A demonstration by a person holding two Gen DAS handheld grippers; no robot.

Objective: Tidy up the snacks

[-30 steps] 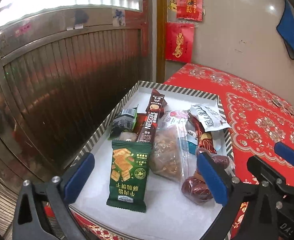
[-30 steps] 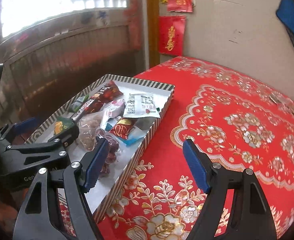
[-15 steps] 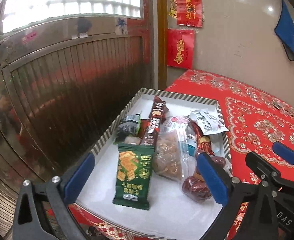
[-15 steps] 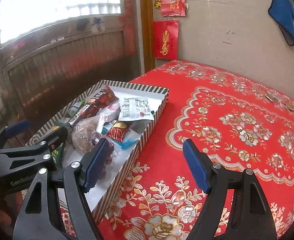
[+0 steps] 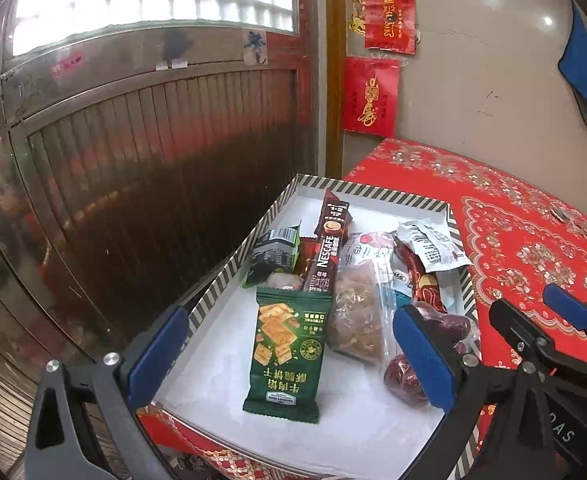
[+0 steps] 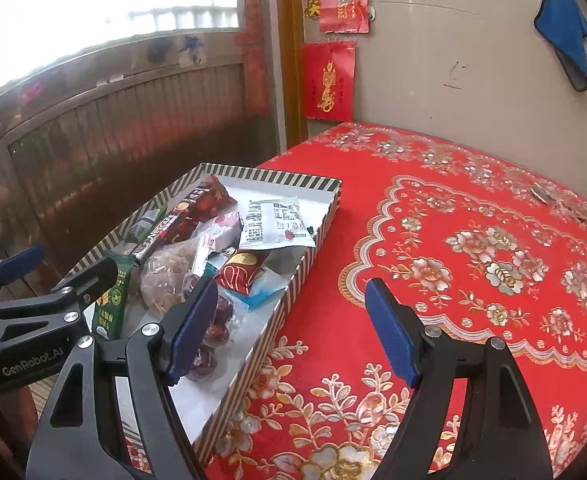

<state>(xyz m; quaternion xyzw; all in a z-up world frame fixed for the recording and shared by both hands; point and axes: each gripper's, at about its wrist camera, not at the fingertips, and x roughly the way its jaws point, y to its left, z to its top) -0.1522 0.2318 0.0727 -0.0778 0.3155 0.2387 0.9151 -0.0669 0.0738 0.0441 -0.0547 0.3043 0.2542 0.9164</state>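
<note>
A striped-rim box (image 5: 373, 191) (image 6: 293, 300) on the red table holds several snacks: a green cracker packet (image 5: 287, 350), a Nescafe stick (image 5: 327, 252) (image 6: 161, 232), a clear bag of brown snacks (image 5: 357, 316), wrapped red dates (image 5: 405, 376) (image 6: 209, 344) and a white sachet (image 5: 433, 246) (image 6: 273, 224). My left gripper (image 5: 289, 360) is open and empty, held above the box's near end, over the green packet. My right gripper (image 6: 293, 328) is open and empty, held above the box's right wall and the tablecloth.
The red floral tablecloth (image 6: 473, 264) stretches to the right of the box. A metal gate (image 5: 141, 184) stands close on the left. Red paper decorations (image 5: 373, 96) and a blue cloth (image 6: 561, 24) hang on the wall behind.
Both grippers have drawn back and risen a little from the box. Both stay open and empty. The snacks have not moved.
</note>
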